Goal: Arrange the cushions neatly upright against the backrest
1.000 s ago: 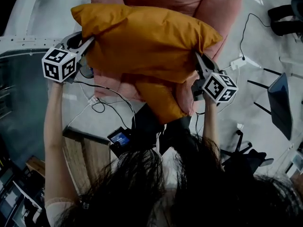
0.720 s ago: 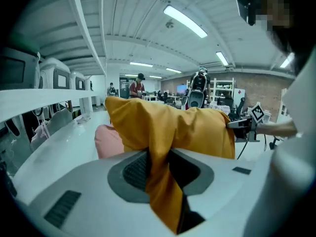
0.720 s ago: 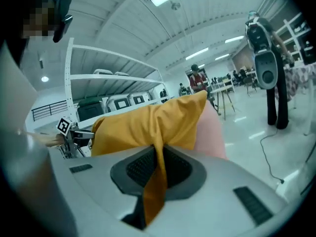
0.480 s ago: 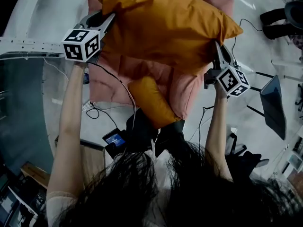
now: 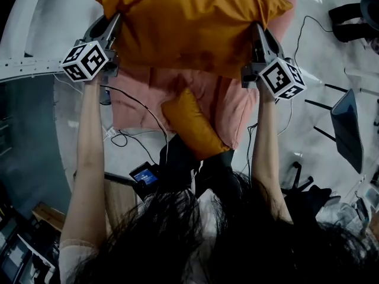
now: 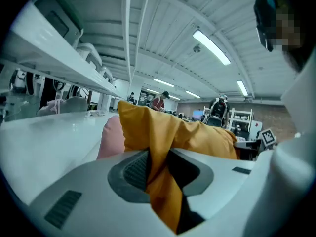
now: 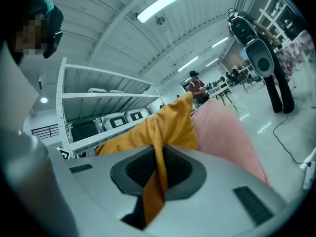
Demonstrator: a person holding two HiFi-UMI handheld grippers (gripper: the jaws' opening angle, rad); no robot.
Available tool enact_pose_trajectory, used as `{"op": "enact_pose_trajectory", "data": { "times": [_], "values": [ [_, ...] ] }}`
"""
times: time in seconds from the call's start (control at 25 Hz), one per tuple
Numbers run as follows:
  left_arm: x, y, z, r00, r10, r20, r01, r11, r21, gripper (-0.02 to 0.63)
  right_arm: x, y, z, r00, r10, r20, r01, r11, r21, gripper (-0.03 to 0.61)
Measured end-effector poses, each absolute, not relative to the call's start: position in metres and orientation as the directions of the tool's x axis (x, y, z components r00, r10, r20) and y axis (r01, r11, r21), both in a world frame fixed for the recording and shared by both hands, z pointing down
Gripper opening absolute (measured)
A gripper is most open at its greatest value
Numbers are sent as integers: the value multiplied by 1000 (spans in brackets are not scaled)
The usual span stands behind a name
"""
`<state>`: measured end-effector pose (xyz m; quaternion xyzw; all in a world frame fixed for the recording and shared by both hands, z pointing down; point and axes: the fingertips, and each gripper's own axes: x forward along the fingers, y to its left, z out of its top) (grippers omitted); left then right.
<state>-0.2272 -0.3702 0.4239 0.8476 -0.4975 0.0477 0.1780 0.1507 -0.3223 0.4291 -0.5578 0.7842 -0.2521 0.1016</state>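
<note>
A big orange cushion [image 5: 189, 22] hangs stretched between both grippers above a pink armchair [image 5: 237, 108]. My left gripper [image 5: 112, 25] is shut on the fabric of its left edge, and my right gripper [image 5: 259, 34] is shut on its right edge. In the left gripper view the orange cloth [image 6: 163, 132] runs pinched through the left gripper [image 6: 158, 169], with the pink chair [image 6: 111, 137] behind. In the right gripper view the cloth [image 7: 163, 127] is clamped in the right gripper [image 7: 159, 169] beside the pink chair [image 7: 222, 132]. A second, smaller orange cushion [image 5: 192, 126] lies on the seat's front.
Black cables [image 5: 127, 138] trail over the floor left of the chair. A small device with a lit screen [image 5: 146, 174] lies near the person's feet. A dark chair [image 5: 349, 129] stands at the right, a white rail [image 5: 29, 64] at the left. The person's hair fills the bottom.
Both grippers have carried the big cushion up and away toward the chair's back. The smaller cushion on the seat has come into full view beneath it.
</note>
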Motion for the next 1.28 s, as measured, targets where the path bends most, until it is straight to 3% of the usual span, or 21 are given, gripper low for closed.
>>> {"op": "enact_pose_trajectory", "data": {
  "times": [0.16, 0.52, 0.68, 0.8, 0.96, 1.04, 1.16, 1.28],
  "values": [
    [-230, -378, 445, 490, -855, 170, -843, -415, 342, 121, 148, -329, 457, -355, -924, 140, -813, 231, -535, 52],
    [-221, -400, 484, 491, -859, 142, -827, -408, 387, 124, 159, -340, 498, -374, -891, 258, -851, 219, -478, 54],
    [-227, -395, 477, 557, -812, 177, -796, -460, 394, 159, 168, -328, 487, -379, -886, 266, -871, 244, -427, 132],
    [-237, -384, 468, 572, -769, 284, -814, -491, 310, 222, 177, -313, 482, -377, -873, 310, -892, 252, -376, 196],
    [-256, -337, 495, 571, -653, 497, -812, -537, 228, 224, 181, -269, 495, -392, -820, 416, -910, 281, -304, 222],
    [-266, -307, 529, 538, -574, 618, -806, -565, 176, 231, 176, -238, 518, -408, -764, 500, -911, 306, -276, 236],
    [-277, -267, 584, 473, -430, 769, -786, -601, 147, 313, 161, -193, 565, -425, -633, 648, -903, 347, -254, 261],
    [-274, -252, 622, 435, -360, 825, -791, -591, 160, 327, 152, -169, 605, -394, -540, 743, -905, 371, -210, 265]
  ]
}}
